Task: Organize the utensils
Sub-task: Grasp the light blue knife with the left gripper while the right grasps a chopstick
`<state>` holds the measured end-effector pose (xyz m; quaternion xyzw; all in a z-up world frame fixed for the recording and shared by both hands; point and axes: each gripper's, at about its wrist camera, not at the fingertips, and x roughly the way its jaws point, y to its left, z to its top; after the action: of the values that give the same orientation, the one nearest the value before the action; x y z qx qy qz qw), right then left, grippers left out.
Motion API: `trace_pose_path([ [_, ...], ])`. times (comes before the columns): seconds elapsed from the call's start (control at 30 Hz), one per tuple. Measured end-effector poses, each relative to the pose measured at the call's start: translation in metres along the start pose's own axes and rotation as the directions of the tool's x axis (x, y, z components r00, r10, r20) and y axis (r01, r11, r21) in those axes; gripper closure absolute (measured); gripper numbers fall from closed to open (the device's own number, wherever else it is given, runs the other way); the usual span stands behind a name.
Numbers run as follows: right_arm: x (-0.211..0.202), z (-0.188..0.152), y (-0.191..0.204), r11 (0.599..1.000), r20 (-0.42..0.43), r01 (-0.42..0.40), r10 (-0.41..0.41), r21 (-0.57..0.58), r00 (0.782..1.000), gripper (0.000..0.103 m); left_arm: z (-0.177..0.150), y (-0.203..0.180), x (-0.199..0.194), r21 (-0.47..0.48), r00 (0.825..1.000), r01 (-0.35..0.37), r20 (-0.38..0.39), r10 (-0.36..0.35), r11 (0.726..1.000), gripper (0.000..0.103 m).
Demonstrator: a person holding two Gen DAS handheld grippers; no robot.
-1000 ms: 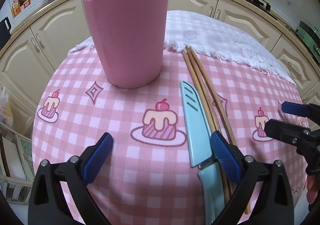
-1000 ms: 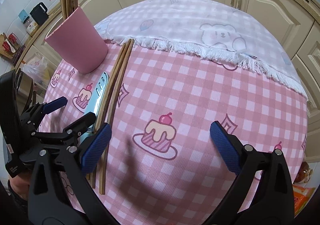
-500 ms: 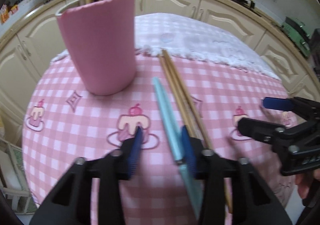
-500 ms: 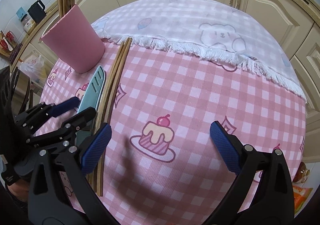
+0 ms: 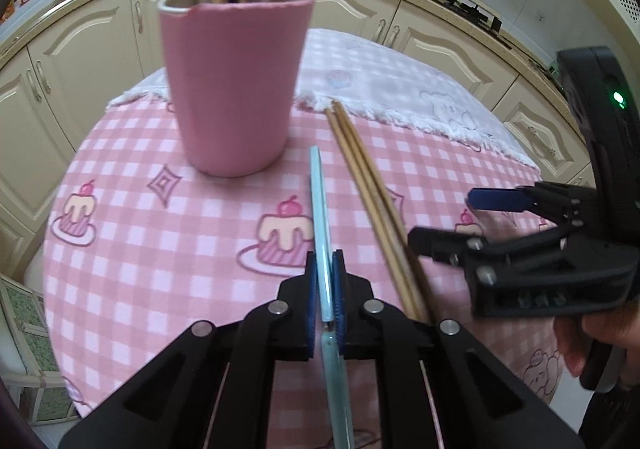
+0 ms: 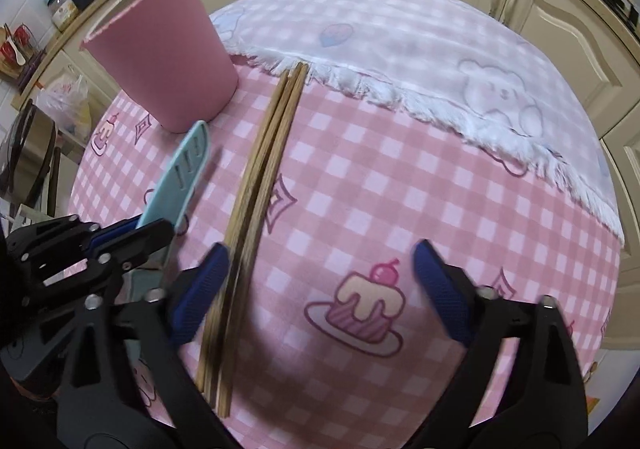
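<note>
The flat light-blue plastic knife lies on the pink gingham tablecloth with cake motifs, turned on edge in the left wrist view because the left gripper has clamped its 2 blue pads on it where blade meets handle, a sensible hold that leaves the blade free to lead into a container. The blade runs straight ahead of that gripper toward the tall pink cup, which stands ahead and slightly to its left and already holds several wooden sticks upright (most likely the destination). Just to the right of the left gripper lies a bundle of about 3 long wooden chopsticks, parallel to the knife and reaching forward to the white fringed cloth. The right gripper straddles the near end of that bundle, jaws closing, the chopsticks against its left pad and nothing squeezed yet. Both grippers pitch steeply downward over the table, side by side, and a hand wraps the right one's grip.
</note>
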<state>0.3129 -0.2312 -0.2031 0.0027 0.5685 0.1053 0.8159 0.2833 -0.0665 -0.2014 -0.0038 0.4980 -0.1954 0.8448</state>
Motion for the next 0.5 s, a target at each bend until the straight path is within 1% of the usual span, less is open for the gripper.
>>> trace_pose_path([
  [0.07,0.001,0.001,0.005,1.0,-0.008,0.015,-0.015,-0.015,1.0,0.027,-0.001,0.003,-0.001,0.008,1.0,-0.014,0.003,0.014,1.0,0.096],
  [0.13,0.001,0.002,0.009,1.0,-0.016,0.015,-0.015,-0.024,1.0,0.031,-0.001,0.007,-0.001,0.011,1.0,-0.016,0.002,0.016,1.0,0.096],
  [0.2,0.001,0.004,0.015,0.999,-0.032,0.015,-0.016,-0.038,0.999,0.039,-0.001,0.01,-0.001,0.018,1.0,-0.016,-0.001,0.016,1.0,0.096],
  [0.27,0.003,0.008,0.021,0.999,-0.045,0.018,-0.02,-0.046,0.999,0.044,-0.001,0.009,0.001,0.031,1.0,-0.017,-0.006,0.018,0.999,0.096],
  [0.3,0.003,0.01,0.024,0.999,-0.051,0.016,-0.018,-0.047,0.999,0.05,0.0,0.008,0.002,0.04,1.0,-0.021,-0.008,0.021,0.999,0.096],
  [0.33,0.004,0.012,0.027,0.999,-0.059,0.01,-0.013,-0.048,0.998,0.054,0.0,0.007,0.003,0.049,1.0,-0.024,-0.01,0.025,0.999,0.096],
  [0.37,0.005,0.014,0.029,0.999,-0.066,0.004,-0.007,-0.046,0.998,0.061,0.001,0.008,0.003,0.053,1.0,-0.024,-0.011,0.025,0.998,0.096],
  [0.4,0.005,0.016,0.03,0.999,-0.072,0.003,-0.006,-0.043,0.997,0.065,0.001,0.007,0.003,0.056,1.0,-0.023,-0.013,0.024,0.998,0.095],
  [0.5,0.009,0.022,0.034,0.999,-0.079,0.032,-0.035,-0.043,0.996,0.069,0.001,0.009,0.004,0.061,1.0,-0.019,-0.015,0.02,0.998,0.094],
])
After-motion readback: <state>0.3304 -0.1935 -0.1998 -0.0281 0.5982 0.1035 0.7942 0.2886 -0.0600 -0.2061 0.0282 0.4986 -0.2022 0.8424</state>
